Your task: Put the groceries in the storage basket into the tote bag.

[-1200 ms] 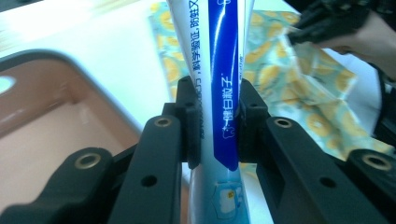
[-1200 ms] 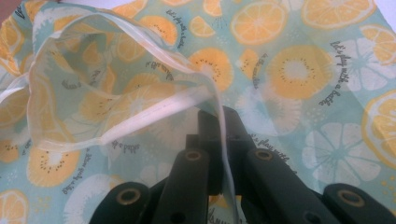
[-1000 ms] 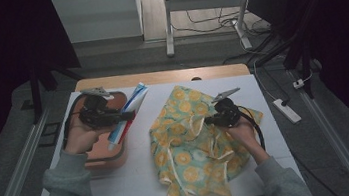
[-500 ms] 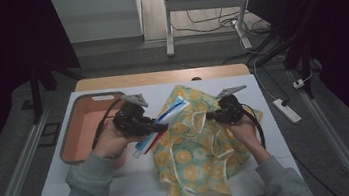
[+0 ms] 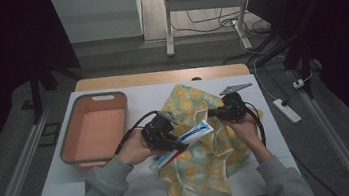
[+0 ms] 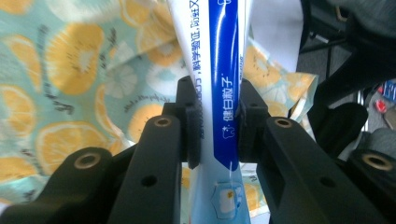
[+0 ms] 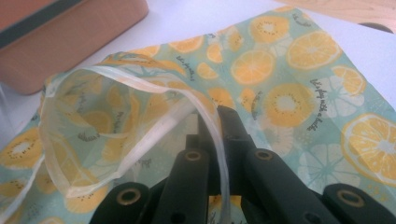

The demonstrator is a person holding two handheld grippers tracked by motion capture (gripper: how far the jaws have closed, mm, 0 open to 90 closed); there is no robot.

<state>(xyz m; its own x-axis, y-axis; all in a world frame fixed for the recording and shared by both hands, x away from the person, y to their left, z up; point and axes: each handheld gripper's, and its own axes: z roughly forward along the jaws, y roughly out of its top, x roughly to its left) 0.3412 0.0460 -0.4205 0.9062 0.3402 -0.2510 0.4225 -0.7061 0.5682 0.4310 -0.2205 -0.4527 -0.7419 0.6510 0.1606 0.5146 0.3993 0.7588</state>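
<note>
White counter (image 5: 122, 185) surface, matte, with a bare strip along its near-left edge and another along the far edge behind the bag; a wooden band shows at the far rim.

Far left: salmon-coloured plastic tub (image 5: 95, 130), rectangular with rounded corners and a grey rim, standing square to the counter's left edge. Open counter lies between the tub and the bag.

Centre: left gripper (image 5: 167, 135), black, cable looping off toward the tub. Its fingers (image 6: 189, 126) are clenched on a toothpaste tube (image 5: 187, 139), pressing both flat faces at about mid-length. Tube is soft laminate, white with a blue stripe and printed characters, red-and-blue at its near end; it hangs slanted above the left part of the bag, far end pointing right toward the other gripper.

Centre to right: drawstring bag (image 5: 206, 164), thin cloth, pale teal printed with orange citrus slices, lying crumpled and reaching the near edge of the counter. In the right gripper view its mouth stands open as a loose loop, hemmed with a pale translucent band (image 7: 140, 88).

Right: right gripper (image 5: 224, 112), fingers (image 7: 229, 126) pinched tight on that hem, holding the rim up. Bare counter remains to the right of the bag.
</note>
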